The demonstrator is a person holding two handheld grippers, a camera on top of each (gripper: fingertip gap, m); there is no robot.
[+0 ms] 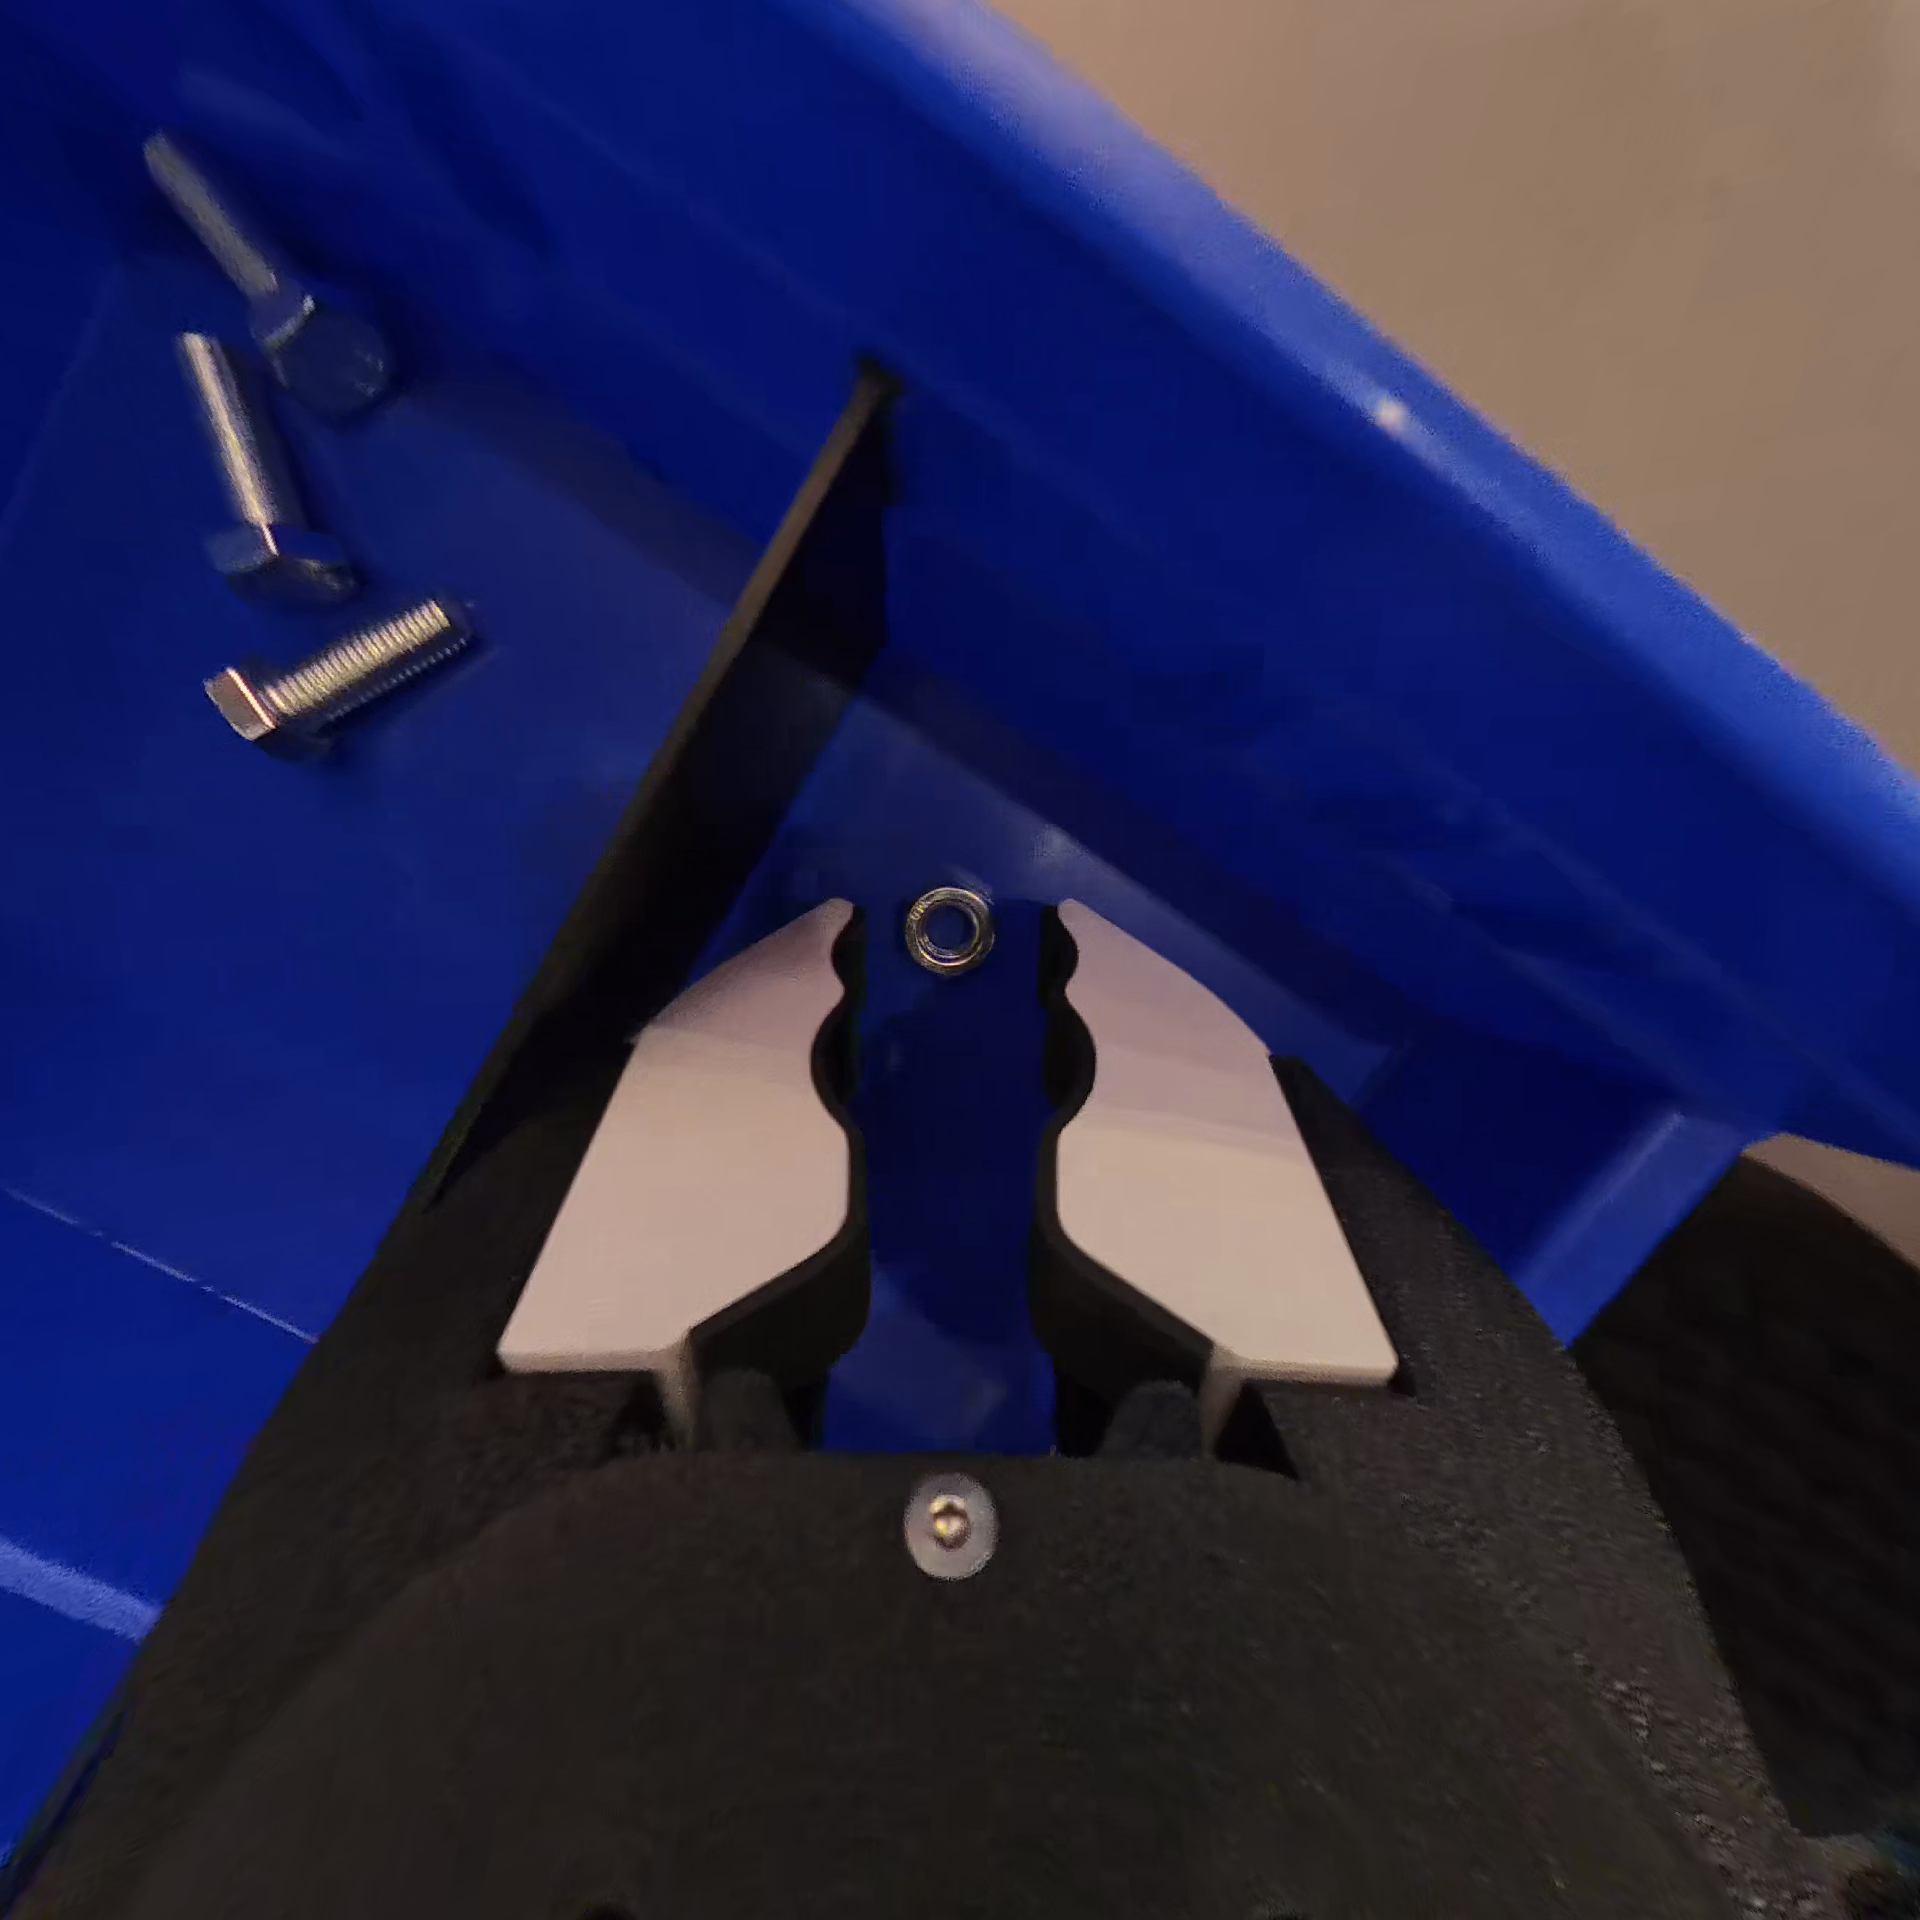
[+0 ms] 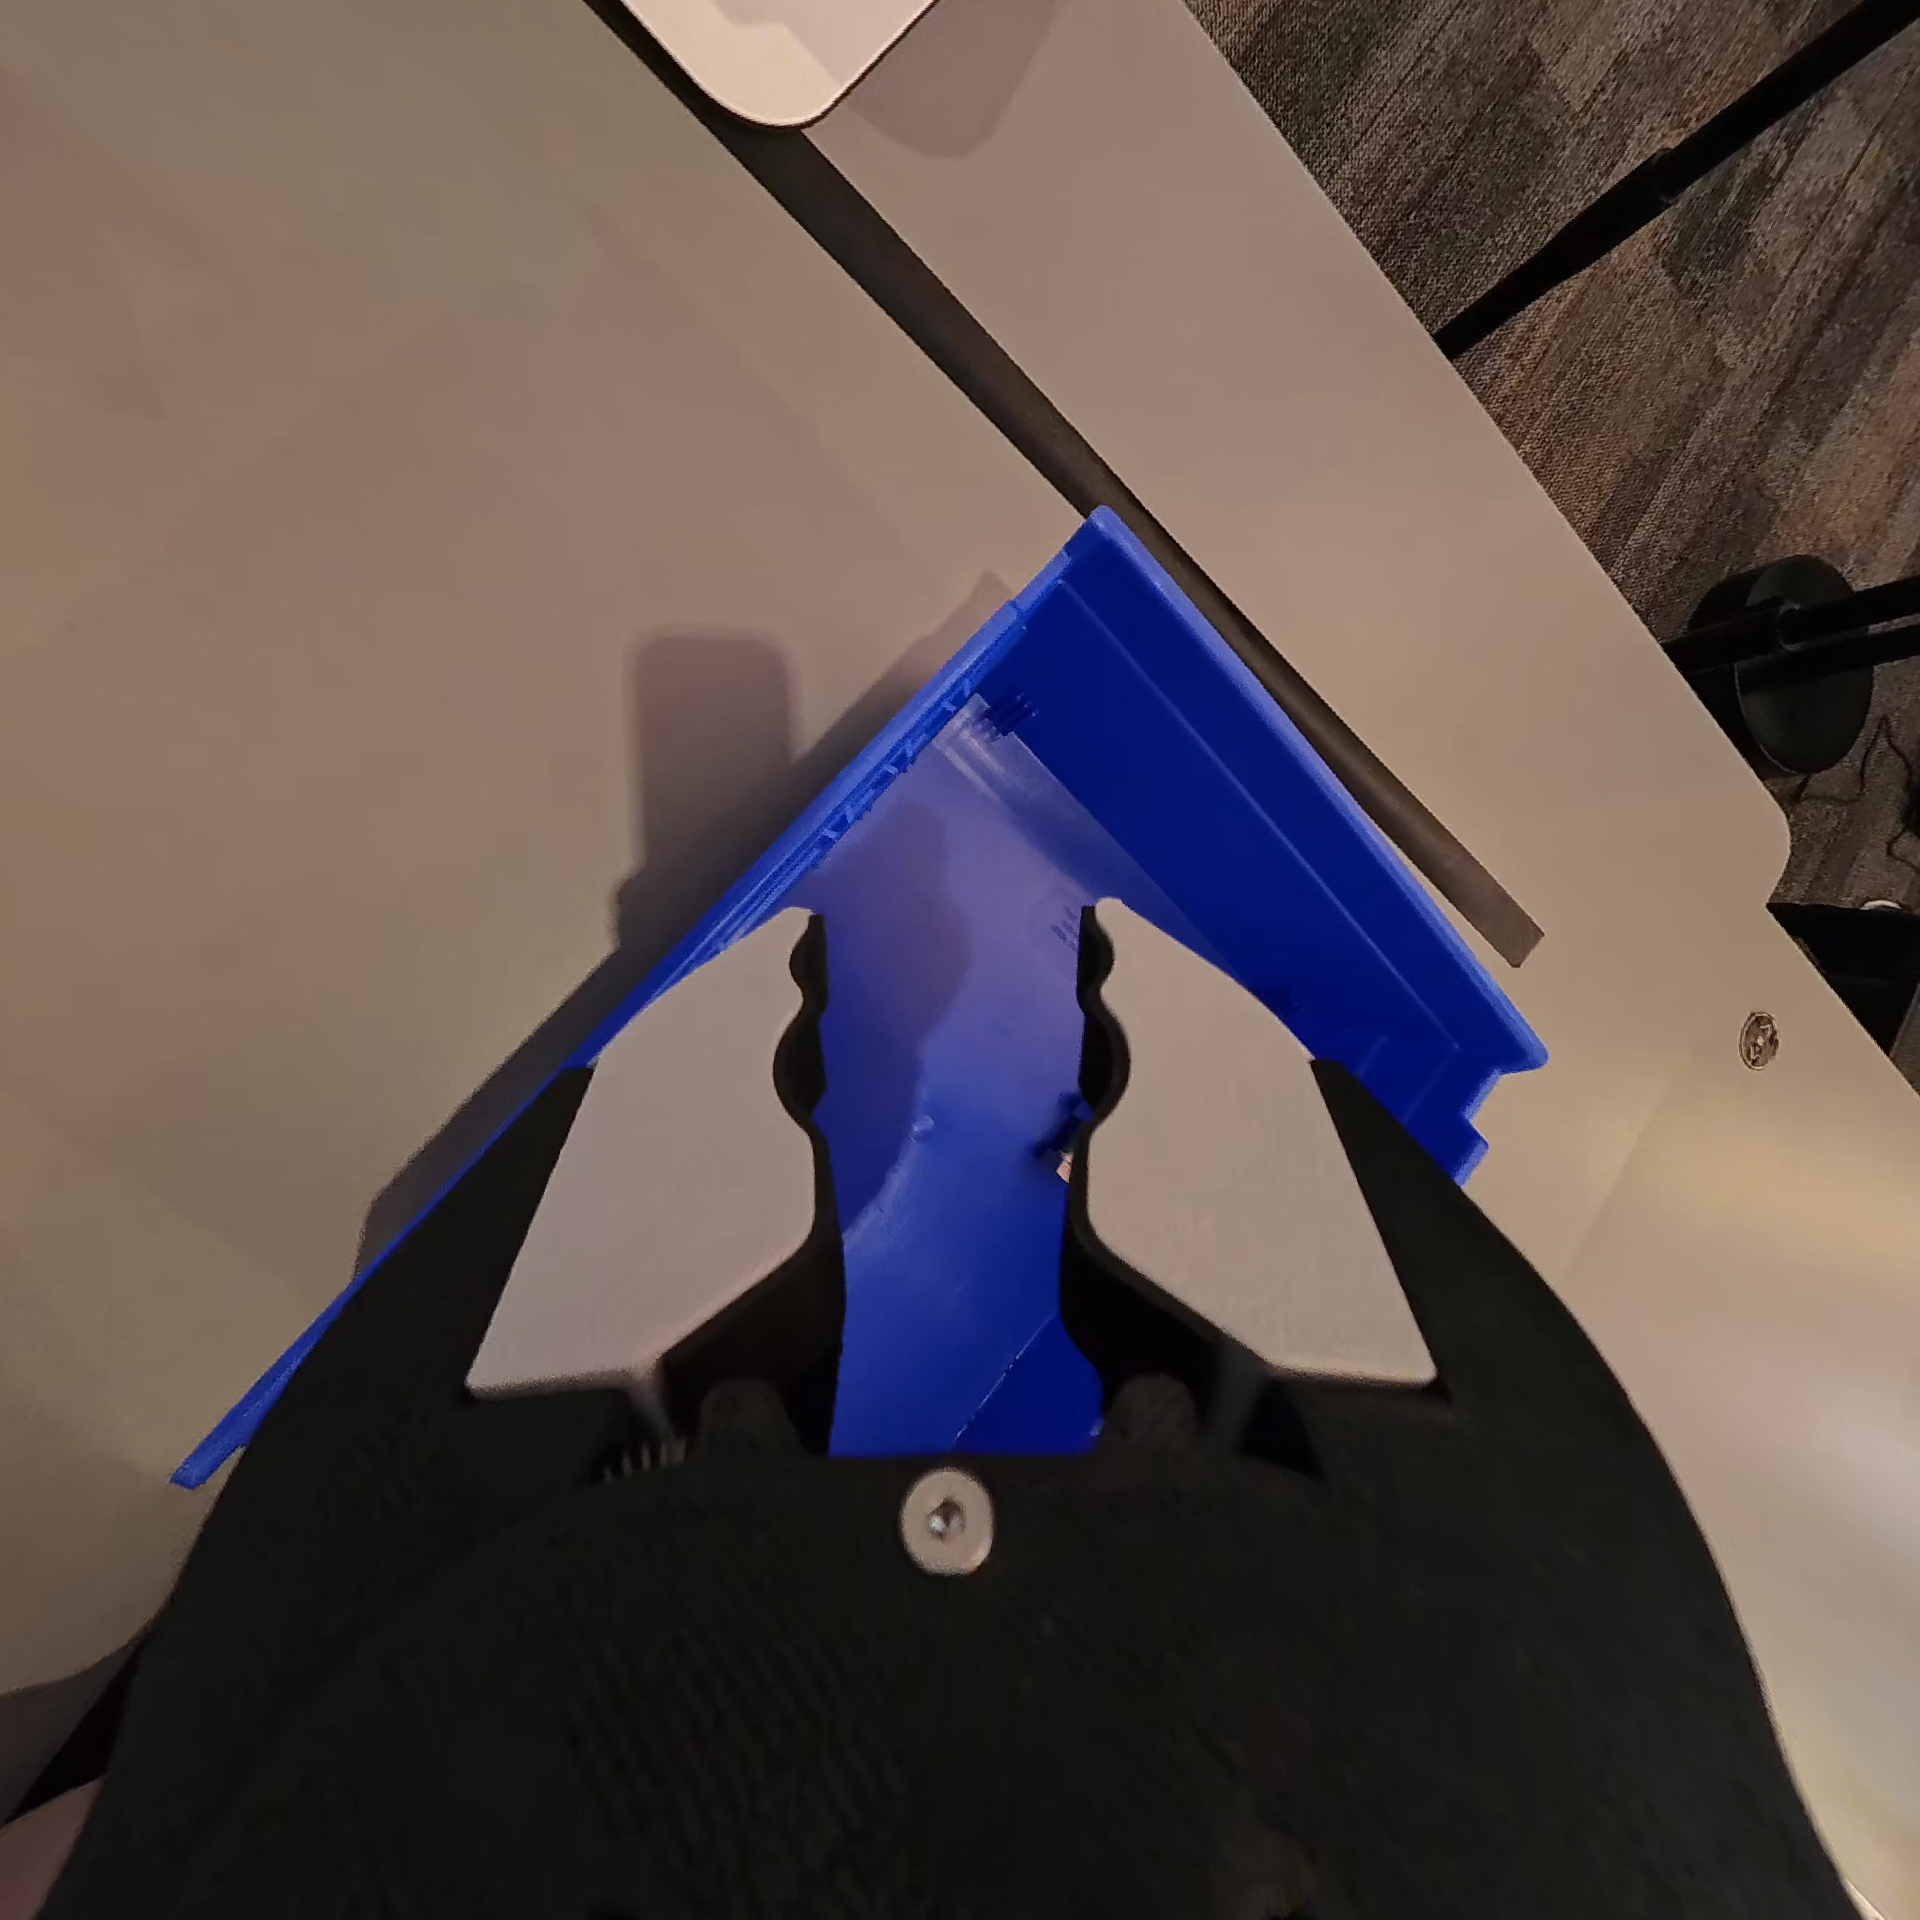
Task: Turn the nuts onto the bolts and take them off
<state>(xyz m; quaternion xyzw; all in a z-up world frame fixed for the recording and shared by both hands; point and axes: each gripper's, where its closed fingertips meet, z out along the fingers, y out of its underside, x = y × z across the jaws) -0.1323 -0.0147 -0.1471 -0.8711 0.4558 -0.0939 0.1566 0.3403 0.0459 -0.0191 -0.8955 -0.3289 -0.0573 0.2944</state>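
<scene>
The left gripper [image 1: 948, 940], jaws apart and empty, straddles a nut [image 1: 948, 931] in the blue bin [image 1: 1195, 644] to pinch it, while the right gripper [image 2: 948, 935] waits open-jawed, holding nothing.

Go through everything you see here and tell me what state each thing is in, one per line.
Left tool: open, tips either side of the nut, not gripping.
Small silver metal nut: lying flat on the bin floor, loose, hole facing up.
Three silver hex-head bolts: lying on their sides across the divider, no nuts on them.
Black divider: standing upright in the bin.
Blue plastic bin: open-topped.
Right tool: open, empty, above the bin.
</scene>
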